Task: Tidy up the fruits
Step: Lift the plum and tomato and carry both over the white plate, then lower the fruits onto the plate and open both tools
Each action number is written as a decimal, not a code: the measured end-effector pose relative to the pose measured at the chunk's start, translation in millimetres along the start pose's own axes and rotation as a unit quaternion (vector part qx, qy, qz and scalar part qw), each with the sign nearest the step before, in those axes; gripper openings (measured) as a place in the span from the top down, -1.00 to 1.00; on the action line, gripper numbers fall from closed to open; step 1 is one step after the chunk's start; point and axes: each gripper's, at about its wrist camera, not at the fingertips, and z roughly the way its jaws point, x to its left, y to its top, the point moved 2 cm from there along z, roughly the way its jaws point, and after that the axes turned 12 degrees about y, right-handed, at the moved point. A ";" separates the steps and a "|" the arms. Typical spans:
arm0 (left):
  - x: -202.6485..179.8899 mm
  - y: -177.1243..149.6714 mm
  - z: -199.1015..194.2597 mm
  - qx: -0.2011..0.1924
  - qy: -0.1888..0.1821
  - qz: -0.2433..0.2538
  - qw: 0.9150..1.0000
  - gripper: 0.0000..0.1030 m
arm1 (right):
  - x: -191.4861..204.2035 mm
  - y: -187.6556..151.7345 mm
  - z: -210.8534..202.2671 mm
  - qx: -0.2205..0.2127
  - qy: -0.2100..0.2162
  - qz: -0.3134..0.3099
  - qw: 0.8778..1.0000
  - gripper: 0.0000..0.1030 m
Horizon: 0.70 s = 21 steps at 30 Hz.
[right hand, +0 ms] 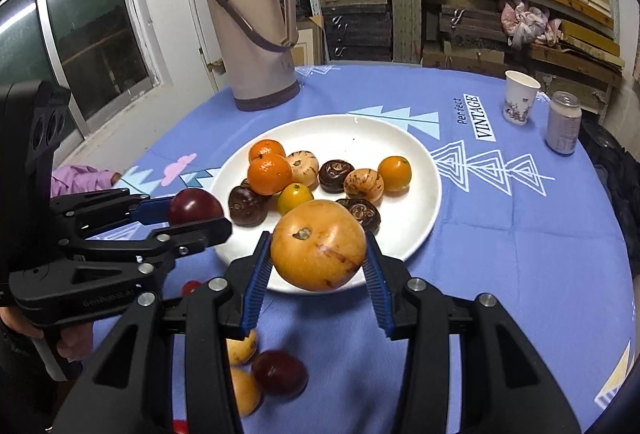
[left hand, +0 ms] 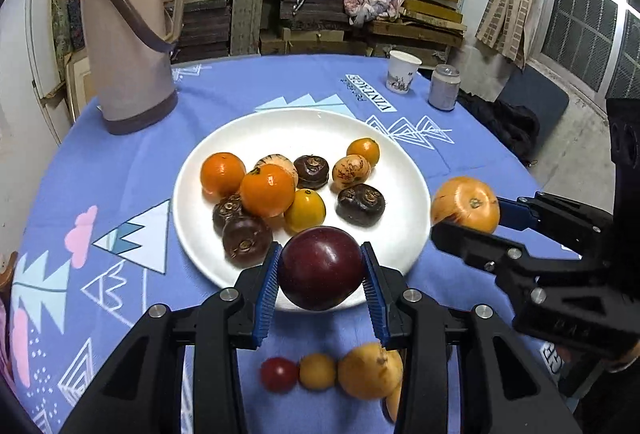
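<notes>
Even indoor light falls from above, glossing the round white ceramic plate (left hand: 208, 161) beyond the fingers. Fisheye bending curves the shelving and darkens the corners (both views alike). Small fruits (left hand: 318, 371) below the fingers are blurred, soft shadows under them.

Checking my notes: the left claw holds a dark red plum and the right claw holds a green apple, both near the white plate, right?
Not quite. The right claw holds a yellow-orange fruit, not a green apple, as the right wrist view shows. The rest stands.
</notes>
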 end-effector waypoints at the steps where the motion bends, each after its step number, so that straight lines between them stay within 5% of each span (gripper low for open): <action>1: 0.5 1.2 6.7 0.005 0.001 -0.003 1.000 0.22 | -1.6 1.2 4.7 0.003 -0.003 -0.001 1.000 0.15; 21: 5.0 9.2 69.4 0.054 0.010 -0.012 0.998 0.24 | -40.4 1.6 73.4 0.067 -0.026 0.027 0.997 0.13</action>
